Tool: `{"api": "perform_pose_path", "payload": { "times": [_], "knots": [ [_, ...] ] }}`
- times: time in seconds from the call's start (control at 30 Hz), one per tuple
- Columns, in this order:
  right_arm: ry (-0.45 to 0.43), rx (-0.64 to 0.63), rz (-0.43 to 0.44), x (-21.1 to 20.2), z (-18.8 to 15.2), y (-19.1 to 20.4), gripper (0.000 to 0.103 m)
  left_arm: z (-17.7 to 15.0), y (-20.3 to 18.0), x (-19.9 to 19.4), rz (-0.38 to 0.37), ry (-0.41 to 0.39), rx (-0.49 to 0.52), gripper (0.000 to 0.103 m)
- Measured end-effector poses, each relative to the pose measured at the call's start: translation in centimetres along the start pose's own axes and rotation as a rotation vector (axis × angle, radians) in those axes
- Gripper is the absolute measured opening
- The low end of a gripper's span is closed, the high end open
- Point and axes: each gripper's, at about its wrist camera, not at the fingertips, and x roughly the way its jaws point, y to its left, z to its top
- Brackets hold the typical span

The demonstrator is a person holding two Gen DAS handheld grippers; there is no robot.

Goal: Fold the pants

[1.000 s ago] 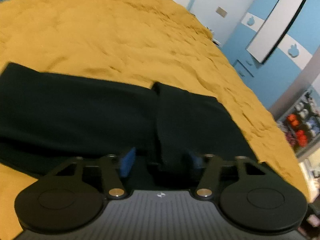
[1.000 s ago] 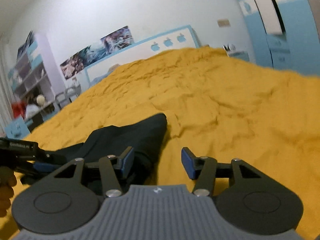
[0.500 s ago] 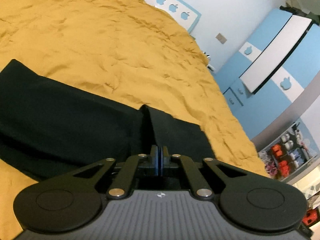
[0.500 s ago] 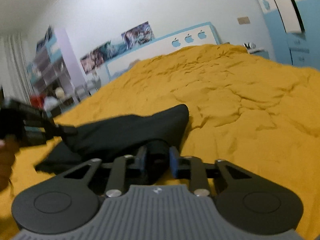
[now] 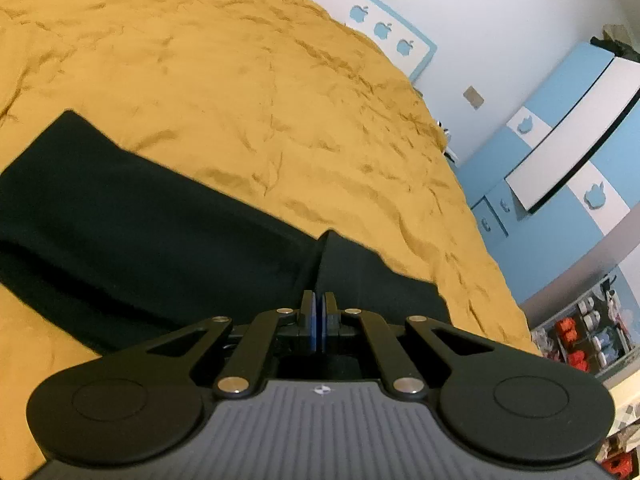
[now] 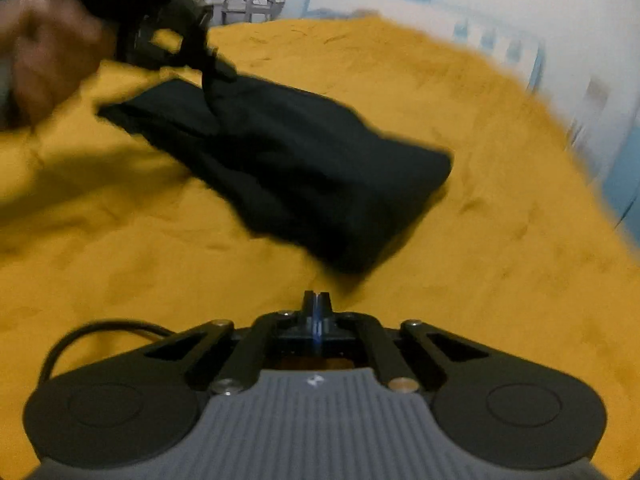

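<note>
Black pants [image 5: 160, 240] lie partly folded on the yellow bedspread [image 5: 240, 100]. My left gripper [image 5: 319, 312] is pressed tight on a ridge of cloth at their near edge. My right gripper [image 6: 316, 312] is pressed together on nothing, the cloth lying apart beyond its tips. With only one corner held, I judge any lift could drag the fold askew.

Even, dim indoor light; no glare. Left wrist view sharp; the wardrobe [image 5: 560, 152] is bent by fisheye curvature. Right wrist view smeared by motion blur: pants [image 6: 304, 172], hand [image 6: 44, 56] and wall softened. Soft shadow cast on the bed [image 6: 120, 240].
</note>
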Motion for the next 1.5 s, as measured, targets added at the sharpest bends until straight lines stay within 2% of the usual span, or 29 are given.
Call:
{"api": "perform_pose_path", "payload": {
  "times": [0.1,0.2,0.27,0.33,0.43,0.5,0.53,0.57,0.67,0.77,0.83,0.9,0.93,1.03,1.13,1.17,1.27,1.37,1.5],
  "knots": [
    [-0.065,0.124,-0.010,-1.9,0.8,-2.5,0.000,-0.7,0.2,0.5,0.002,0.038,0.036,0.002],
    [-0.106,0.274,-0.028,-1.9,2.4,-5.4,0.005,-1.6,-0.1,0.8,0.024,0.051,0.080,0.002],
    [-0.112,0.379,-0.010,-0.9,3.7,-7.3,0.034,-1.8,-0.1,0.9,0.030,0.054,0.082,0.002],
    [-0.103,0.504,0.059,1.0,5.2,-9.2,0.044,-1.8,-0.1,1.1,0.034,0.057,0.073,0.003],
    [-0.020,0.673,0.139,5.0,6.4,-11.5,0.043,-1.7,0.0,1.3,0.046,0.069,0.074,0.003],
    [0.046,0.710,0.165,7.5,6.4,-12.2,0.034,-1.7,-0.1,1.3,0.058,0.081,0.085,0.003],
    [0.059,0.716,0.169,8.2,6.4,-12.3,0.023,-1.7,-0.1,1.3,0.063,0.088,0.089,0.003],
    [0.059,0.727,0.168,8.6,6.5,-12.5,0.020,-1.7,-0.1,1.4,0.066,0.094,0.090,0.003],
    [0.004,0.700,0.147,8.2,7.8,-12.4,0.008,-1.7,-0.1,1.3,0.057,0.101,0.078,0.003],
    [-0.075,0.617,0.138,6.9,9.0,-11.5,0.007,-2.1,0.0,1.0,0.038,0.090,0.055,0.003],
    [-0.054,0.568,0.118,7.7,9.1,-11.0,0.007,-2.7,0.0,0.9,0.087,0.059,0.083,0.003],
    [0.030,0.561,0.073,9.5,8.2,-11.1,0.016,-3.5,0.1,1.5,0.139,0.070,0.102,0.004],
    [0.058,0.579,0.061,10.1,7.7,-11.4,0.027,-3.7,0.2,1.8,0.162,0.085,0.101,0.003],
    [0.041,0.630,0.071,9.6,7.4,-12.1,0.029,-3.4,0.5,0.8,0.154,0.082,0.083,0.004],
    [-0.005,0.535,-0.034,7.9,8.1,-11.2,0.032,-2.4,1.4,-1.8,0.149,0.033,0.063,0.006],
    [-0.019,0.506,-0.068,7.4,8.2,-10.8,0.033,-2.0,2.1,-2.9,0.148,0.008,0.053,0.012],
    [-0.074,0.447,-0.140,6.2,8.6,-9.2,0.034,-0.9,5.0,-5.7,0.169,-0.054,0.000,0.031],
    [-0.147,0.368,-0.151,4.7,9.3,-7.0,0.034,-0.1,9.2,-7.4,0.214,-0.084,-0.125,0.041],
    [-0.218,0.307,-0.085,4.5,10.1,-3.9,0.033,-0.1,13.8,-8.2,0.230,-0.096,-0.301,0.044]
  ]
}}
